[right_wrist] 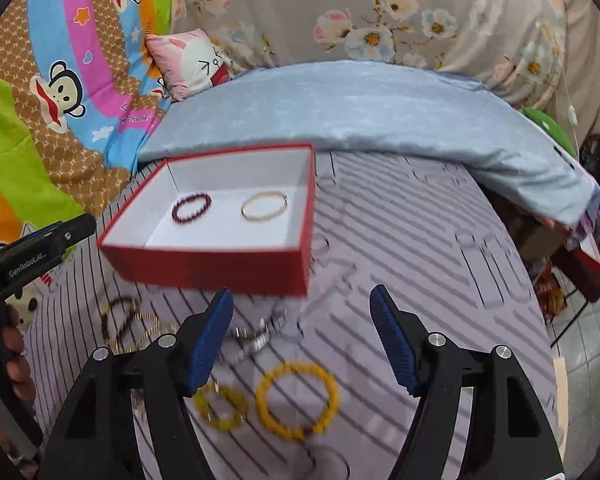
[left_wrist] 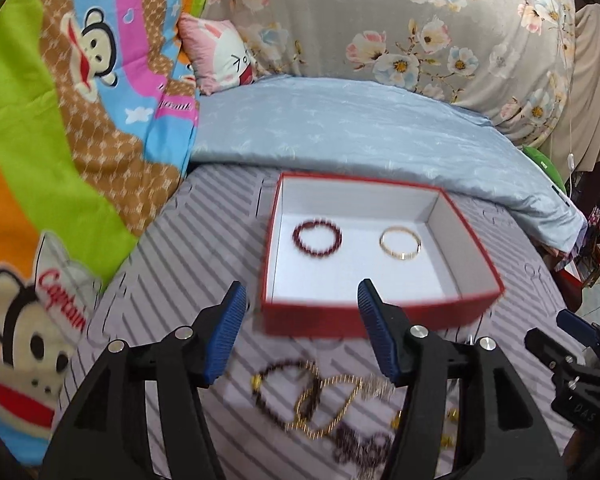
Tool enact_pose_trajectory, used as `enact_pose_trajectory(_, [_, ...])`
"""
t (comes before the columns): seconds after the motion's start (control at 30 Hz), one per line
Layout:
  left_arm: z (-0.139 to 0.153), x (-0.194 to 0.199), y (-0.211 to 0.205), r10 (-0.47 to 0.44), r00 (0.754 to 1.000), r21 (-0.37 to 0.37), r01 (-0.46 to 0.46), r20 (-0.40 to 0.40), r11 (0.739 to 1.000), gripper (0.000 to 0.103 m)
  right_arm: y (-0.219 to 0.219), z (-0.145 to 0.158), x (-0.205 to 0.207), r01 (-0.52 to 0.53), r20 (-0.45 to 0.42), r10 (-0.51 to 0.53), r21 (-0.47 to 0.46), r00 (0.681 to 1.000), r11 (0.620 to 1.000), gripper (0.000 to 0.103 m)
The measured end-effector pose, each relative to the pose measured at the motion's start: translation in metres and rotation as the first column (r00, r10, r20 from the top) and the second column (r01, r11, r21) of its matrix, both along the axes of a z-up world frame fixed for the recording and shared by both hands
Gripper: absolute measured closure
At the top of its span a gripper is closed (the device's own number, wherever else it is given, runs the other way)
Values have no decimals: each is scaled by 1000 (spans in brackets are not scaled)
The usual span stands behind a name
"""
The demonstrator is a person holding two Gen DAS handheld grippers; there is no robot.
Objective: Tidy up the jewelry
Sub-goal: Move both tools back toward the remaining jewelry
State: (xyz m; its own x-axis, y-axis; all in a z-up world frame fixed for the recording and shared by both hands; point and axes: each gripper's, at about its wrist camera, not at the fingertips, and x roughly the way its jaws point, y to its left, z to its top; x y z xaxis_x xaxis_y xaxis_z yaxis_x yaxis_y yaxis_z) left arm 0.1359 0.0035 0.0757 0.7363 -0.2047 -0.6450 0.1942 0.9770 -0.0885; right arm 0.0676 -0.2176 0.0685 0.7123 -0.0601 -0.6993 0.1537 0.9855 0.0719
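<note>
While your left gripper hangs spread wide and empty just before the red box, the tangled bracelets on the striped mat below it look light, limp and snag-prone; pinch one strand. From the right wrist view, your right gripper also gapes empty above the yellow bead bracelet: smooth beads, likely slippery, so grip across the ring.

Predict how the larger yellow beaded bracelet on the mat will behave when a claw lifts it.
The larger yellow beaded bracelet looks strung from small round beads, so it would probably sag rather than hold its ring shape. It seems light. Smooth beads might slip between the pads, and pushed, it would likely slide, not roll.
</note>
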Motion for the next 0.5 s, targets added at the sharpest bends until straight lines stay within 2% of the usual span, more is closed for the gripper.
enact_pose_trajectory(0.27, [-43, -43, 19, 19, 995, -16, -20, -98, 1000, 48, 0, -36, -48, 29, -80, -26, 33, 996, 999, 35])
enact_pose_trajectory(0.5, [-66, -63, 32, 40, 990, -18, -43, -138, 999, 48, 12, -57, -64, 15, -125, -9, 50, 992, 999, 36])
